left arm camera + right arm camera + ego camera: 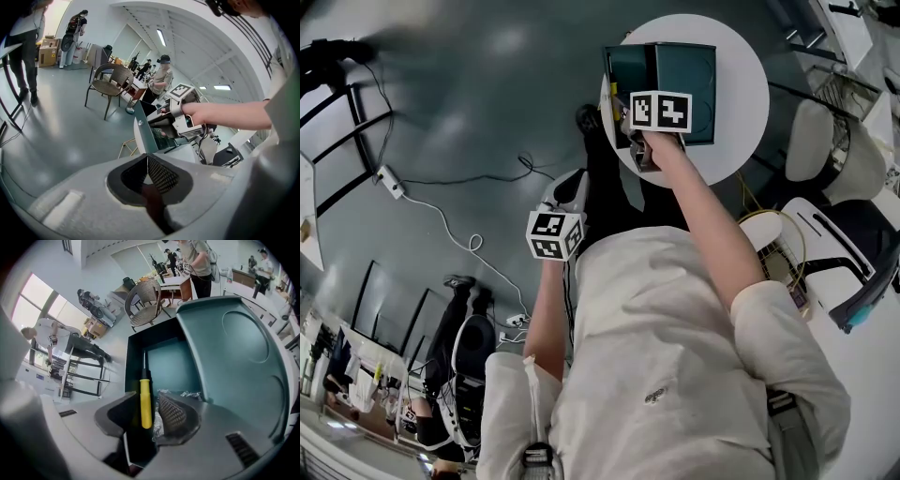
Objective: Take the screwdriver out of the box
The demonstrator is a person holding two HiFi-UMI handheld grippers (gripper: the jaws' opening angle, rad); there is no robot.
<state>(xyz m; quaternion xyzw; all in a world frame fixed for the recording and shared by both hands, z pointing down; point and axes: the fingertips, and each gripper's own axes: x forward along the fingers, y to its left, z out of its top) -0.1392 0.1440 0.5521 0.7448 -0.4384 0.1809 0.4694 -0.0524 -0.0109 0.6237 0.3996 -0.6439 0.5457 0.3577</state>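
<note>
In the teal box (164, 357) on the round bench (741, 103): yellow-handled screwdriver (146, 399) lies flat between right gripper's (145, 409) parted jaws, ungripped. Left gripper (147, 172) jaws closed, empty.

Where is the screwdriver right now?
Right gripper view: the screwdriver lies in the box by its left wall, handle between the right claw's open jaws, beside crinkled plastic.

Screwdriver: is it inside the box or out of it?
Inside. The yellow-handled screwdriver lies on the floor of the open box, between the right tool's parted jaws, not gripped.
</note>
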